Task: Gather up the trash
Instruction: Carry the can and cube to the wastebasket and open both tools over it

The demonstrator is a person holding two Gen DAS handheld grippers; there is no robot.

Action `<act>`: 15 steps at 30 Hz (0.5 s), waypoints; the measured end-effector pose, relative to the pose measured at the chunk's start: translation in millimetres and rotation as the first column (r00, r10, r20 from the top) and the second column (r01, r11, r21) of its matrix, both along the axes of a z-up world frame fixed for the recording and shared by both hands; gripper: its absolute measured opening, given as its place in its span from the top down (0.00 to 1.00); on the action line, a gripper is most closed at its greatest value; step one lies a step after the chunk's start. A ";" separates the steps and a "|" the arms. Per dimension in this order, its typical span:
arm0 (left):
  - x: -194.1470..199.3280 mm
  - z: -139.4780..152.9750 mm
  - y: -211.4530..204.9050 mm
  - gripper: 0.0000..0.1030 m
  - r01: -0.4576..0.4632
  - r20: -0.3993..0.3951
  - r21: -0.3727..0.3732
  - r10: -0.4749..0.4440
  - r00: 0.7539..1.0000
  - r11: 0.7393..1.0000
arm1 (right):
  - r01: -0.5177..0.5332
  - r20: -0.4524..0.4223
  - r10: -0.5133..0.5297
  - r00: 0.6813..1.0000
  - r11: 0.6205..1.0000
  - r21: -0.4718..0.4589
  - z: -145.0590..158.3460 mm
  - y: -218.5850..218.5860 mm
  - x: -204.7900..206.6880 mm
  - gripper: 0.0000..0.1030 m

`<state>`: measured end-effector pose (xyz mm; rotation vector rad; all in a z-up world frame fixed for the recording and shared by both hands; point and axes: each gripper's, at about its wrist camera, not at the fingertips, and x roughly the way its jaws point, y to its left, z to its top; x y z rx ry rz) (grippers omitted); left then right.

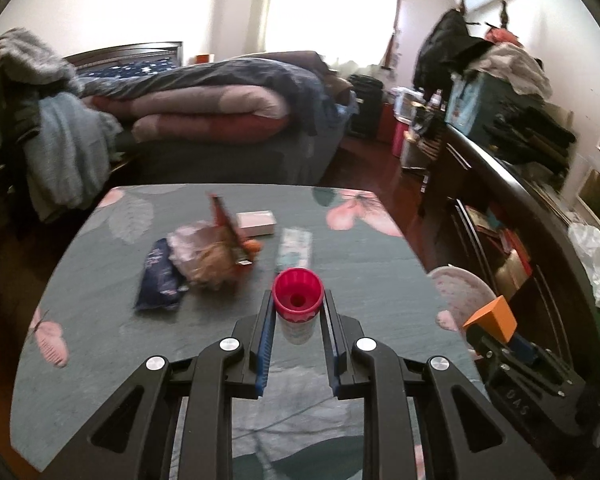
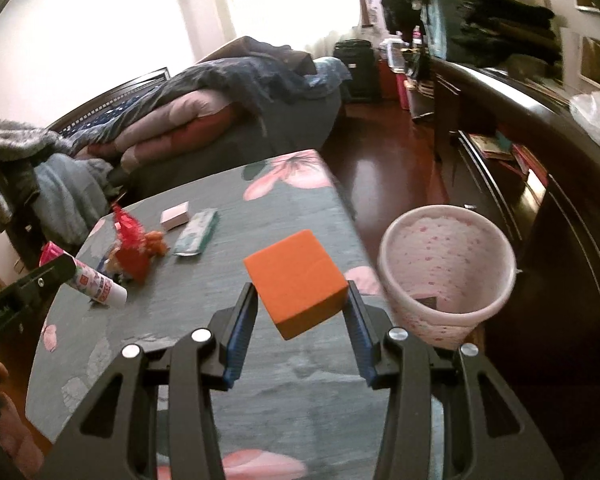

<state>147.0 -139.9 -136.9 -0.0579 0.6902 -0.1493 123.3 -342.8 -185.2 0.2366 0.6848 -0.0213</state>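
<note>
My left gripper (image 1: 298, 300) is shut on a small bottle with a red cap (image 1: 298, 294), held above the table (image 1: 360, 300). The bottle also shows in the right wrist view (image 2: 96, 282). My right gripper (image 2: 298, 292) is shut on an orange box (image 2: 296, 284), held over the table's right side; the box also shows in the left wrist view (image 1: 492, 318). A pink spotted bin (image 2: 448, 272) stands just right of the table, with its rim in the left wrist view (image 1: 460, 284). On the table lie a dark blue packet (image 1: 160, 278), crumpled wrappers (image 1: 212, 256), a red wrapper (image 2: 130, 250), a pink box (image 1: 256, 222) and a green tissue pack (image 1: 294, 248).
A bed with piled quilts (image 1: 204, 104) stands beyond the table. A dark dresser (image 1: 520, 208) loaded with clothes runs along the right. A chair with draped clothes (image 1: 40, 140) is at the left. Red-brown wooden floor (image 2: 384, 172) lies between table and dresser.
</note>
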 end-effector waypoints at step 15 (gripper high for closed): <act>33.5 -11.6 -85.8 0.78 0.187 -0.036 0.033 -0.186 0.982 0.982 | 0.153 -0.009 -0.153 0.988 0.988 0.029 -17.0 -77.1 4.7 0.57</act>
